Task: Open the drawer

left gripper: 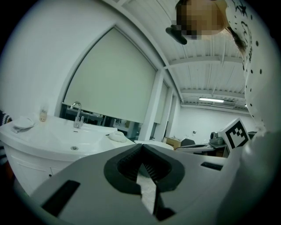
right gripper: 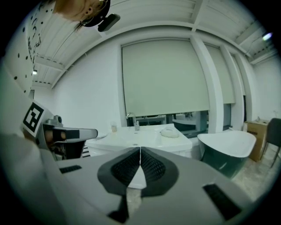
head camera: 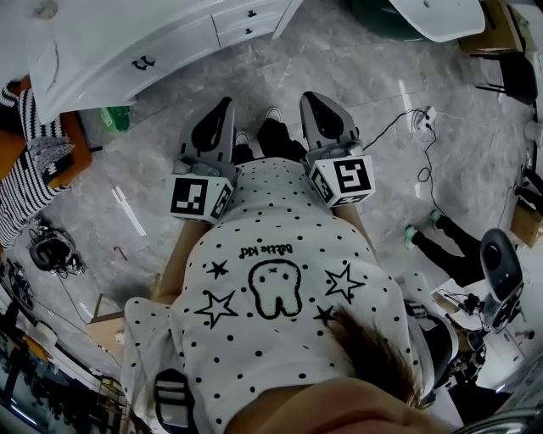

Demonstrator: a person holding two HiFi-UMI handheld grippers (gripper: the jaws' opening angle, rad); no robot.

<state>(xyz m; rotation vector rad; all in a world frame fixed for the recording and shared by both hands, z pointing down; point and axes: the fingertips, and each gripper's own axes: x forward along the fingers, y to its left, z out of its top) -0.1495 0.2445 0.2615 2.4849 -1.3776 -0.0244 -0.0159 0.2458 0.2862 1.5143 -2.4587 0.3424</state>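
A white vanity cabinet (head camera: 102, 51) stands at the far left of the head view. Its drawer fronts carry dark handles (head camera: 144, 62), and two smaller drawers (head camera: 249, 23) sit further right; all look pushed in. My left gripper (head camera: 224, 108) and right gripper (head camera: 310, 102) are held side by side over the floor, short of the cabinet, both shut with nothing between the jaws. In the left gripper view the left gripper (left gripper: 142, 146) points toward the basin top (left gripper: 66, 140) with its tap (left gripper: 77, 115). In the right gripper view the right gripper (right gripper: 140, 149) faces the same vanity (right gripper: 145, 136).
A dark green bathtub (right gripper: 226, 147) stands right of the vanity. A striped cloth (head camera: 21, 182) lies on an orange seat at the left. Cables (head camera: 411, 127) run over the grey floor on the right, near another person's legs (head camera: 437, 242).
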